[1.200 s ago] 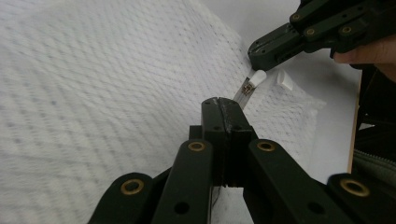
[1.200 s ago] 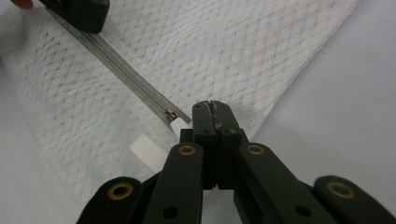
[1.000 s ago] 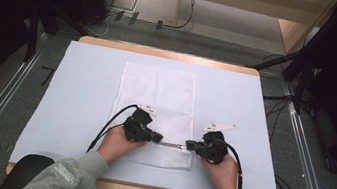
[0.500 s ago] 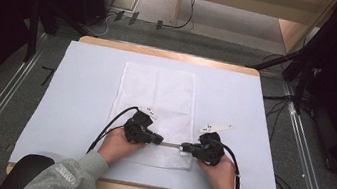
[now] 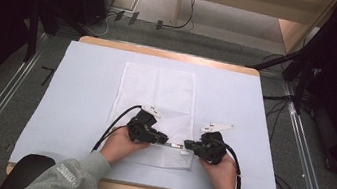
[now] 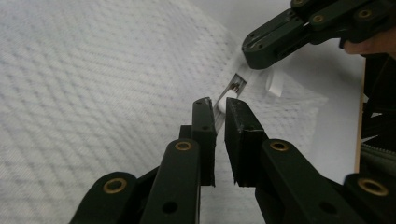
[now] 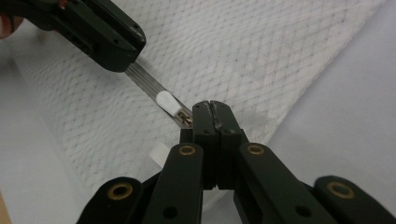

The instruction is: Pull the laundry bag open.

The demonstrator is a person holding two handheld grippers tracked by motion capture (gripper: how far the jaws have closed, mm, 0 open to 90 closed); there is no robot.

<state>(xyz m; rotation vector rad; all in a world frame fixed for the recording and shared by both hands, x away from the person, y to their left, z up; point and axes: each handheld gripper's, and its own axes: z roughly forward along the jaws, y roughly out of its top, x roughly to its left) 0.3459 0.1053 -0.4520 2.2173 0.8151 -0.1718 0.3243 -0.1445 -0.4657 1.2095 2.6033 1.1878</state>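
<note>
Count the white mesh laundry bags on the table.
1. The white mesh laundry bag lies flat in the middle of the pale blue table, its zipped near edge between the left gripper and the right gripper. Nothing seems hidden.

- 1 white mesh bag [image 5: 156, 97], flat on the tabletop [image 5: 81, 86], near edge
- 1 zipper strip [image 7: 144, 81]
- 1 white zipper pull [image 7: 169, 102]
- 2 grippers: left gripper [image 5: 162, 138], right gripper [image 5: 190, 146]

The left tongs [image 6: 219, 109] had just been opening, their pads parting slightly around the zipper strip [image 6: 218, 103] of the white mesh laundry bag [image 5: 156, 93] near the worktop's front edge.
</note>
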